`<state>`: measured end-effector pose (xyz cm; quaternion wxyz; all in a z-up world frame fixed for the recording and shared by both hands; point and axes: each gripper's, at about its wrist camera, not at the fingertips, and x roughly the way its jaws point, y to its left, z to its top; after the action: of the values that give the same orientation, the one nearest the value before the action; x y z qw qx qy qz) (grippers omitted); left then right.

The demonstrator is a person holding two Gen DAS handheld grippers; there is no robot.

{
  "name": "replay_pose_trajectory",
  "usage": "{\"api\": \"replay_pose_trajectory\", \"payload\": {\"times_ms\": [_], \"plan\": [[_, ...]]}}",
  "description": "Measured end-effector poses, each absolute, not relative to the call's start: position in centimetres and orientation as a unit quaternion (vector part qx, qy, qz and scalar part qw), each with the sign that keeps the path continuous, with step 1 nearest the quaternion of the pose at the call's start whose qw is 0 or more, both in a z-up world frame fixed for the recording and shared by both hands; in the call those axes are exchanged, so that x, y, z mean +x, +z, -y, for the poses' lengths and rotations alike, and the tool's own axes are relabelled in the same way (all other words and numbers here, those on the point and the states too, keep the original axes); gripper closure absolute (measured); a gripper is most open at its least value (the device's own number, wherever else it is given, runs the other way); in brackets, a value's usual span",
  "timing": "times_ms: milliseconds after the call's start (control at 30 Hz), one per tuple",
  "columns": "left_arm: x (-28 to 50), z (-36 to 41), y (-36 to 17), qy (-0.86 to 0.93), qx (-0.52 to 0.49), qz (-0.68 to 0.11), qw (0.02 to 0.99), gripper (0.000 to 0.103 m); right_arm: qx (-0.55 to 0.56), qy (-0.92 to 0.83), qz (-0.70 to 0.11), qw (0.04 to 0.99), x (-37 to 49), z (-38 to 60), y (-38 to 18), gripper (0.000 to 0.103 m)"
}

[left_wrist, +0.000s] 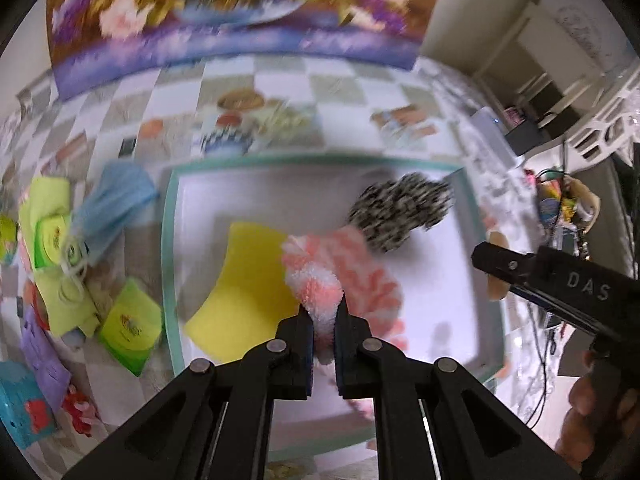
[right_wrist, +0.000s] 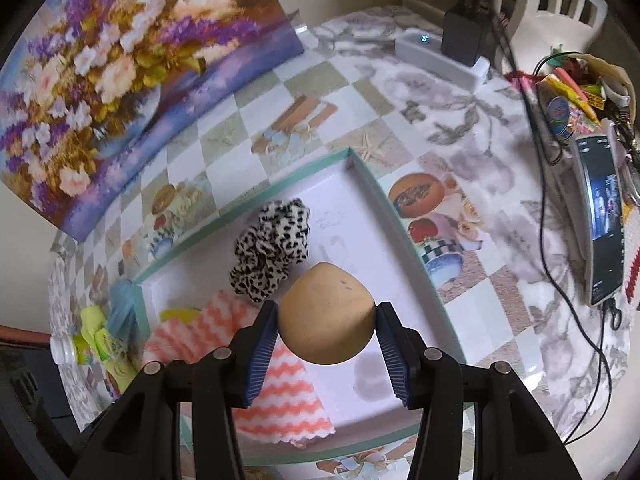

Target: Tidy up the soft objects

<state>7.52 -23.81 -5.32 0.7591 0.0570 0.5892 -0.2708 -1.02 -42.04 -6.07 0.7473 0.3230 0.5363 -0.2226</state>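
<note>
While clamped in the left gripper — fluffy pink-and-white cloth; in the right gripper — tan teardrop sponge.

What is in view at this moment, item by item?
tray: one, white with a teal rim, on the table
scrunchie: one, black-and-white spotted, in the tray
yellow sponge: one, in the tray
cloth: one, pink-and-white chevron, in the tray, one end pinched by the left gripper
beige sponge: one, teardrop-shaped, in the right gripper over the tray
blue cloth: one, left of the tray
green packets: several, left of the tray
painting: one, floral, behind the table
phone: one, lit, at the table's right edge
left gripper: black, shut
right gripper: black, blue-padded fingers
</note>
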Motion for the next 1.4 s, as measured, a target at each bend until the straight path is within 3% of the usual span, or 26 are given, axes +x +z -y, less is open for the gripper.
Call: {"api": "replay_pose_trajectory", "payload": {"times_ms": [200,600,700,767,867,1200,1267,1400], "plan": [[7.2,23.3,-7.9,-0.259,0.08,-0.596,0.756,0.094,0.319,-0.221,-0.572,0.723,-0.3,41.6,-9.2,0.05],[7.4,22.8,-7.0,-0.263,0.074,-0.599,0.753,0.092,0.308,-0.226,-0.59,0.712,0.0,41.0,-10.8,0.049],[7.5,22.7,-6.6,-0.262,0.069,-0.597,0.755,0.076,0.307,-0.229,-0.59,0.711,0.1,41.0,-10.7,0.047],[7.5,22.5,-6.3,-0.258,0.067,-0.595,0.758,0.055,0.308,-0.231,-0.591,0.709,0.3,41.2,-10.5,0.044],[7.8,22.0,-5.9,-0.249,0.058,-0.594,0.763,0.045,0.311,-0.229,-0.591,0.708,0.5,41.2,-10.5,0.042],[9.6,18.9,-4.9,-0.202,0.019,-0.589,0.783,0.031,0.299,-0.236,-0.589,0.713,0.9,40.8,-9.8,0.035],[10.3,17.6,-4.6,-0.183,0.006,-0.587,0.788,0.022,0.298,-0.238,-0.585,0.716,1.0,40.7,-9.4,0.034],[11.6,14.3,-3.8,-0.135,-0.01,-0.575,0.807,0.02,0.294,-0.239,-0.573,0.727,1.5,40.2,-8.2,0.03]]}}
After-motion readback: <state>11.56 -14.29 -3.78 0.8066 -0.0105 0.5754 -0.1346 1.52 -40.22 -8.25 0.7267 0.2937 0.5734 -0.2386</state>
